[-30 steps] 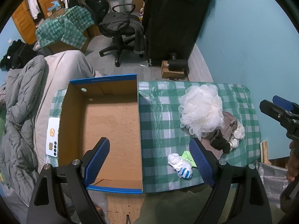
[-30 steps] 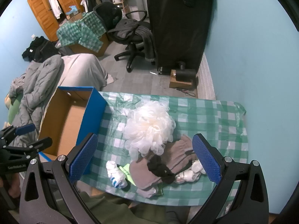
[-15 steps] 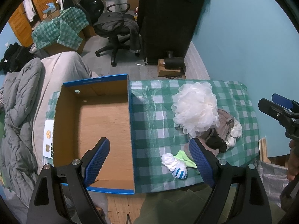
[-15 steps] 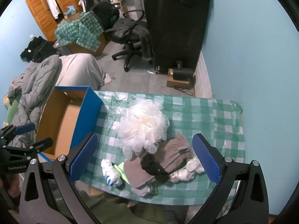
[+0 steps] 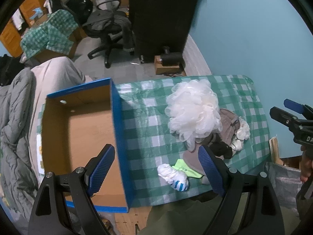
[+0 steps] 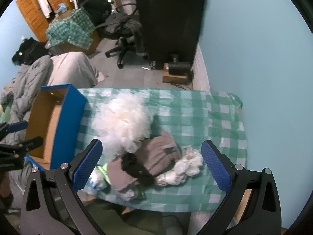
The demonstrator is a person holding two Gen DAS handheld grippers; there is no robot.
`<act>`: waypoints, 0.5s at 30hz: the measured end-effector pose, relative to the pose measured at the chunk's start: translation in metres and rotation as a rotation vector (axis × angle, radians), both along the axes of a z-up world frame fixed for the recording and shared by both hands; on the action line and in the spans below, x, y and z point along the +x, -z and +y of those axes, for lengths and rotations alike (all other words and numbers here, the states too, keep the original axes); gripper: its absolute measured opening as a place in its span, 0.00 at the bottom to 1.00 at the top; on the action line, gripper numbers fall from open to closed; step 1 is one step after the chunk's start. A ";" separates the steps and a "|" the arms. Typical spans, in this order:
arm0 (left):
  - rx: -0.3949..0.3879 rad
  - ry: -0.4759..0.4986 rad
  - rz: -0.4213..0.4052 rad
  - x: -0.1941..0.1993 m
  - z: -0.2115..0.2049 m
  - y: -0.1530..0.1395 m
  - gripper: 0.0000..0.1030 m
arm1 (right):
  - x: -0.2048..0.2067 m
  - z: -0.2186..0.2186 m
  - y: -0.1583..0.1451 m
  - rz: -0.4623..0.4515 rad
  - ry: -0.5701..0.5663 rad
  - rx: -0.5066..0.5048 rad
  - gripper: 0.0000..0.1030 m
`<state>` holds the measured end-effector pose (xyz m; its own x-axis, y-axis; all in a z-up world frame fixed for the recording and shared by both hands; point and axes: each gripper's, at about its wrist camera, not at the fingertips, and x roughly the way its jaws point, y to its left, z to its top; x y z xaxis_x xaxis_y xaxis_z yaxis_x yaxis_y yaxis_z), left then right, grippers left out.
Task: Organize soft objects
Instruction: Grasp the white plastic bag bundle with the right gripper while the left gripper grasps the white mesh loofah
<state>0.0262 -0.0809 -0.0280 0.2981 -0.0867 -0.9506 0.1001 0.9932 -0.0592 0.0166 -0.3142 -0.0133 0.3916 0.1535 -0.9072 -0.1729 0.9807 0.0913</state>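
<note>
both tools spread, left tool (image 5: pixel 155 167) and right tool (image 6: pixel 151 161), no legible labels

Lived-in bedroom: rumpled duvet (image 5: pixel 15 117), wooden wardrobe (image 6: pixel 35 13), office chair (image 5: pixel 109 31).

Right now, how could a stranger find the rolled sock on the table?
Start at the blue box on the checked table. Near the front edge beside it lies the rolled sock, touching a lime-green cloth. Only it is white with blue stripes.
</note>
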 end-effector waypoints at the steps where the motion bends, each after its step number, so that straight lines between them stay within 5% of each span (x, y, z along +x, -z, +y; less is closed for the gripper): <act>1: -0.001 0.004 0.005 0.002 -0.002 0.002 0.86 | 0.000 -0.005 0.003 0.004 0.010 -0.006 0.98; 15: 0.032 0.089 0.050 0.027 -0.038 0.037 0.86 | -0.002 -0.063 0.055 0.111 0.126 0.018 0.98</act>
<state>0.0534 -0.1193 -0.0654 0.2431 -0.0802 -0.9667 0.1853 0.9821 -0.0349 0.0146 -0.3769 -0.0678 0.3062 0.1259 -0.9436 -0.0364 0.9920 0.1205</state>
